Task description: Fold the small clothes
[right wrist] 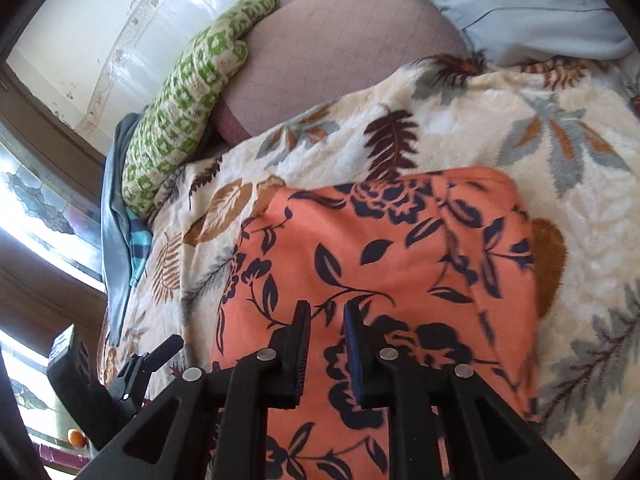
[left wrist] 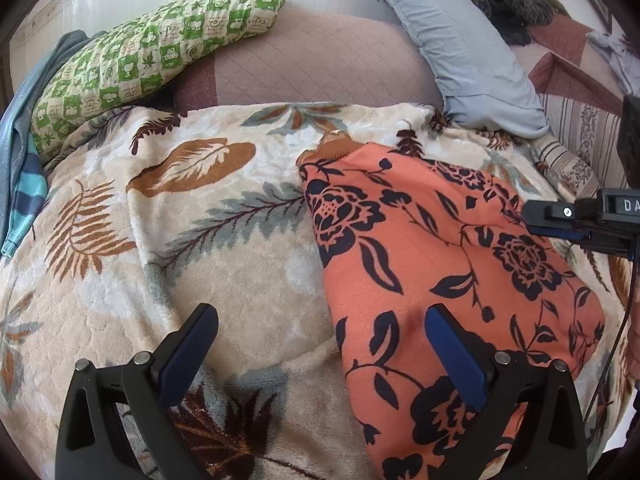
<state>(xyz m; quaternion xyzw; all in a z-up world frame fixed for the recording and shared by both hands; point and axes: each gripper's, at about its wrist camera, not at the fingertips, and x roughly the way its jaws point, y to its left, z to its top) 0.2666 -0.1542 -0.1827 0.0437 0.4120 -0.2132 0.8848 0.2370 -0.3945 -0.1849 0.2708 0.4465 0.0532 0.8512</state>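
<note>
The only legible writing is the white letters "DA" on the black body of the right gripper (left wrist: 576,220), seen at 3 o'clock in the left wrist view; the rest of the word is cut off by the frame.

The orange floral garment (left wrist: 448,264) lies folded on the leaf-print blanket (left wrist: 224,240), its left edge running from 12 toward 6 o'clock across the middle of the left view. To the 9 o'clock side of that edge the blanket is bare as far as the green checked pillow (left wrist: 152,48) at 10 o'clock. A grey pillow (left wrist: 460,40) lies at 1 o'clock, beyond the garment's far edge.

The left gripper (left wrist: 320,344) has its jaws spread wide, straddling the garment's left edge and holding nothing. The right gripper (right wrist: 327,320) hangs over the garment with its jaws drawn near together, a narrow gap between them; whether they nip any cloth is hard to tell.
</note>
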